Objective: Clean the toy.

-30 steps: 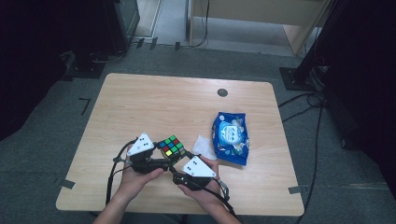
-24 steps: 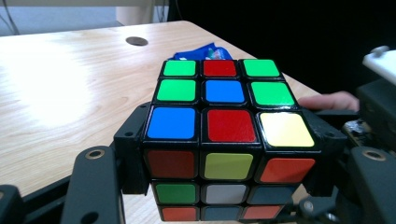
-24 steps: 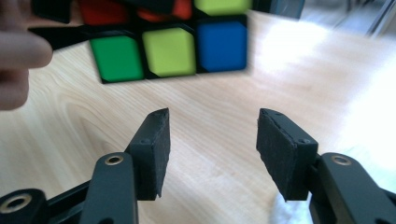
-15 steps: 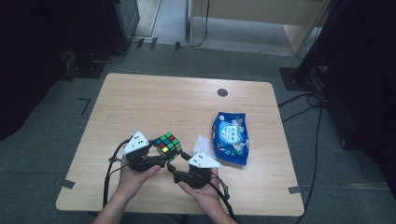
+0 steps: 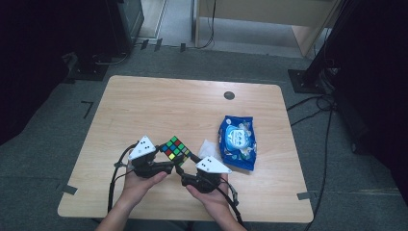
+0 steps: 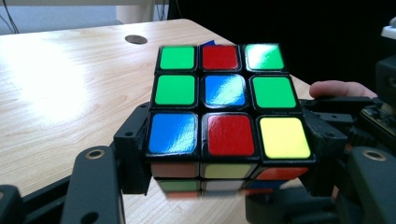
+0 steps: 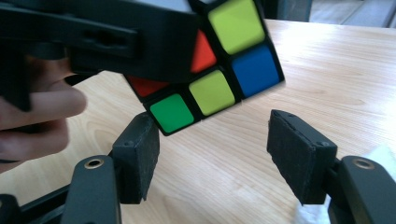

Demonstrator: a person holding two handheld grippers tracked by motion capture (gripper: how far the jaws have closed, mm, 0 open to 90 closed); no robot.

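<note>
Your left gripper (image 5: 166, 167) is clamped on the cube (image 5: 176, 150), its pads pressing the cube's two sides near the bottom layer. You hold the cube lifted off the table (image 5: 159, 110), over the near middle of the tabletop. In the left gripper view the cube's (image 6: 229, 105) upper face shows green, red, blue and yellow squares.

Your right gripper (image 5: 185, 179) sits just beside the cube on its right. Its jaws stand apart with nothing gripped; they have just narrowed slightly. In the right gripper view the cube (image 7: 219, 70) hangs tilted just above and ahead of the open jaws, its lower corner close to the left pad (image 7: 140, 154).

A blue packet (image 5: 236, 141) lies flat on the table to the right, with a white wipe (image 5: 208, 147) between it and the cube.
</note>
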